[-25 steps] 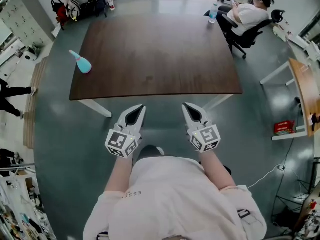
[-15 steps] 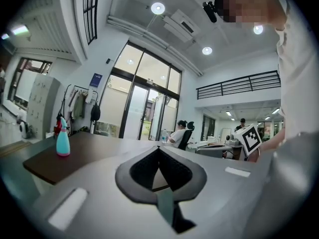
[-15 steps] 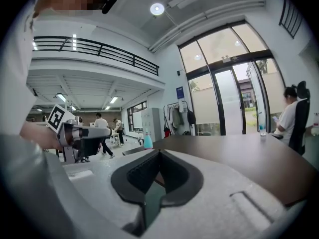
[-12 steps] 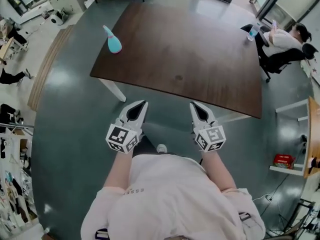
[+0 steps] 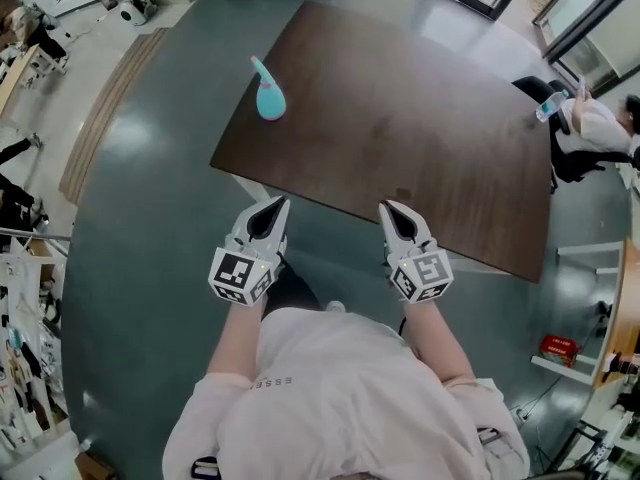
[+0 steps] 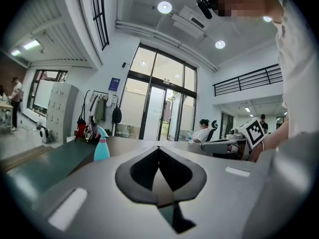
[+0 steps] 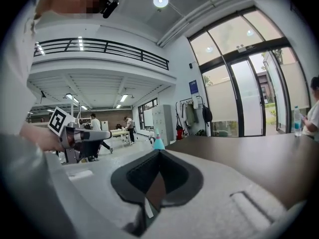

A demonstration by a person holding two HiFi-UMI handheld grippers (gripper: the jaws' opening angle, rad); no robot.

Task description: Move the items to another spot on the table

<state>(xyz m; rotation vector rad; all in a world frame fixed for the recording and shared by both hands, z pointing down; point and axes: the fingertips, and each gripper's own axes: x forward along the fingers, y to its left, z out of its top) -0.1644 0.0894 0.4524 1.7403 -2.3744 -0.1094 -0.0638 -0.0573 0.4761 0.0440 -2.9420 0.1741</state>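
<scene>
The blue spray bottle stands upright on the dark tabletop, near its left edge. A second ago it was far off to the left. The view has since swung, so the bottle now sits above the left gripper and the tabletop's near corner lies close ahead of both grippers. The seated person has slid to the right edge. The fingers of the left gripper and the right gripper are pressed together on nothing, as before.
</scene>
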